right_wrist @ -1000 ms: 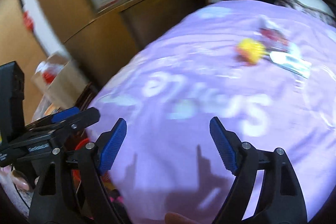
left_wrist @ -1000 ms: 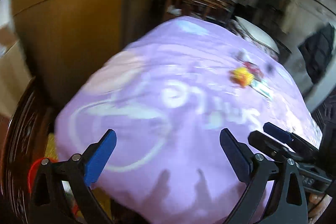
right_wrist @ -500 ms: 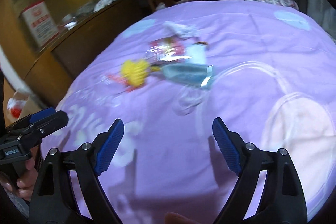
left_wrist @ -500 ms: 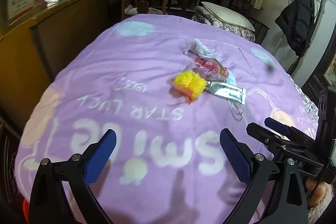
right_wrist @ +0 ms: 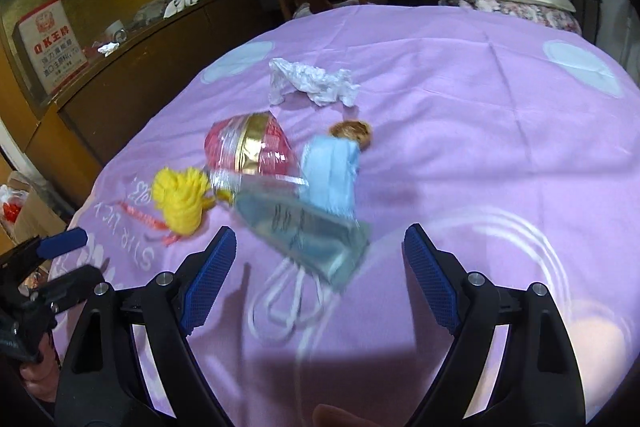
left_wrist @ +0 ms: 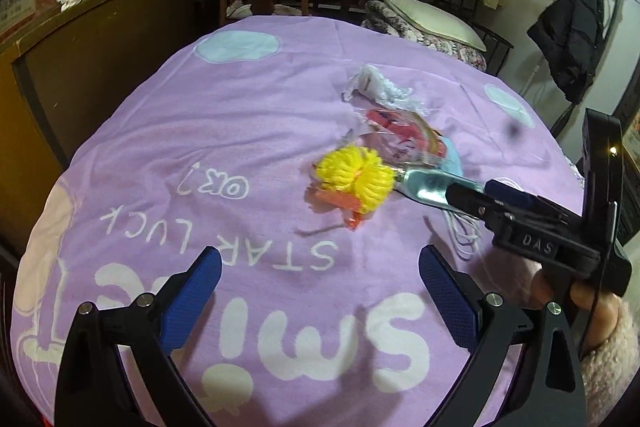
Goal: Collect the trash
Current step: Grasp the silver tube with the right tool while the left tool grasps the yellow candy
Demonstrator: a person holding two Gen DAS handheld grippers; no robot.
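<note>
Within the last second both views swung from the blurred near edge of the bench, covered with a purple printed cloth (left_wrist: 168,131), to the heap of trash near its middle, and the pieces became much larger in the pictures. So both claws had been brought close to the trash.

The left claw (left_wrist: 320,291) stood wide with nothing between its blue pads, short of the yellow yarn pompom (left_wrist: 354,177). The right claw (right_wrist: 316,275) was also wide and empty, and the silvery-green foil sachet (right_wrist: 304,231) with the white looped cord (right_wrist: 284,301) lay just before it.

Behind these lay the red and gold crumpled wrapper (right_wrist: 250,147), the light blue face mask (right_wrist: 332,173), the small brown round piece (right_wrist: 352,133) and the white crumpled tissue (right_wrist: 312,83), all untouched.

I judge that the approach was nearly complete and no piece was collected yet; the sachet seemed the likely first grasp.
</note>
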